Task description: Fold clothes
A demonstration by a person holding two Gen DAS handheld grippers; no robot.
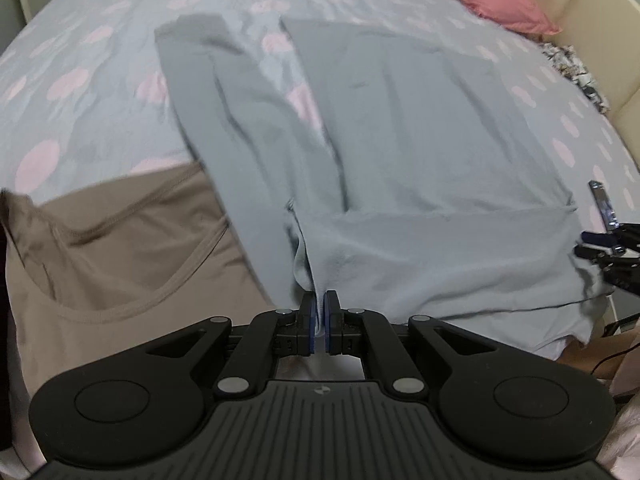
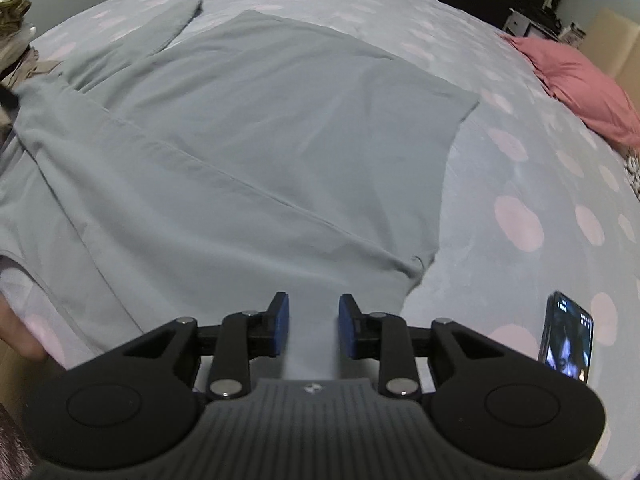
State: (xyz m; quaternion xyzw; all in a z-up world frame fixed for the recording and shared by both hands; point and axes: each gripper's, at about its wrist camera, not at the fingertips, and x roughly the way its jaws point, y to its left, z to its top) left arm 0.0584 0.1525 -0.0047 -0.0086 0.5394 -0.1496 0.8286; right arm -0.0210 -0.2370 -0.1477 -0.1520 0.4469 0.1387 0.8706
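Here the left tongs (image 1: 319, 322) are clamped on a bunched fold of the grey-blue shirt (image 1: 420, 152) at the near edge of the bed (image 1: 80, 80). The right tongs (image 2: 313, 326) stand apart, blue pads (image 2: 281, 322) just above the same shirt's near hem, gripping nothing. The shirt lies spread flat across the dotted bedsheet, one sleeve (image 1: 224, 120) stretched toward the far edge. A tan garment (image 1: 120, 248) lies beside it at the near left. A phone (image 2: 568, 338) stands by the near right edge; a pink pillow (image 2: 580, 84) sits at the far right corner.

no readable text, labels or numbers anywhere
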